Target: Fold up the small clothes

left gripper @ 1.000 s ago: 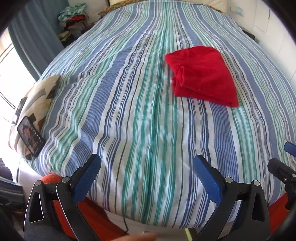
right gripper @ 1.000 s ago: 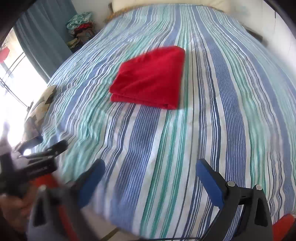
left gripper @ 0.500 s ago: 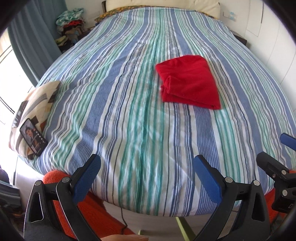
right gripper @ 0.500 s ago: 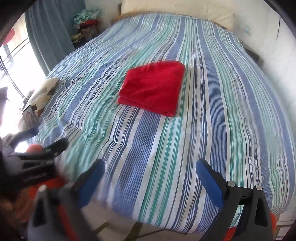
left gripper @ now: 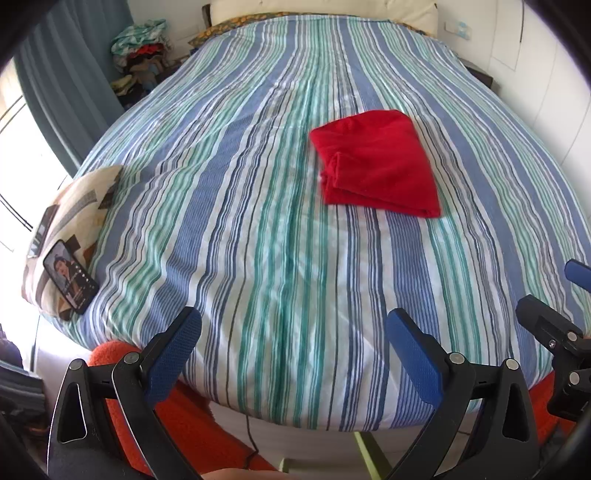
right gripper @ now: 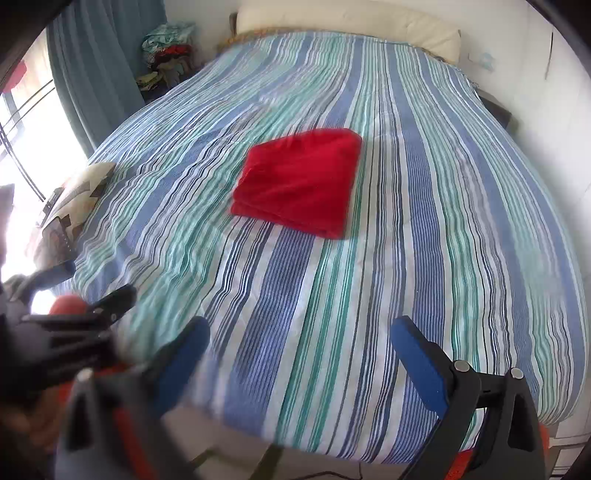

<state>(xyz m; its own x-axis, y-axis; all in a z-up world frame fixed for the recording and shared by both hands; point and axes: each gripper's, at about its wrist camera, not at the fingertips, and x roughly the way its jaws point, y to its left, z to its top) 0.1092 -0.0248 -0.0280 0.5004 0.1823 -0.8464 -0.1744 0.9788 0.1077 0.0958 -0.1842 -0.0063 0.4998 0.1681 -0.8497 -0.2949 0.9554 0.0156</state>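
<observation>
A red garment [left gripper: 376, 164] lies folded into a rectangle on the striped bedspread [left gripper: 258, 221], right of the bed's middle; it also shows in the right wrist view [right gripper: 299, 181]. My left gripper [left gripper: 293, 332] is open and empty, above the bed's near edge, well short of the garment. My right gripper [right gripper: 301, 343] is open and empty, also at the near edge. The left gripper shows blurred at the left of the right wrist view [right gripper: 74, 317]. The right gripper's fingers [left gripper: 546, 328] show at the right edge of the left wrist view.
A patterned pillow [left gripper: 74, 221] with a phone [left gripper: 70, 277] on it lies at the bed's near left corner. A clothes pile [left gripper: 140, 55] sits by the blue curtain [left gripper: 66, 85] at far left. White pillows [right gripper: 351, 29] line the headboard.
Both grippers have pulled back from the bed and risen, so the whole bed and the folded red garment now sit farther off. Both stay open.
</observation>
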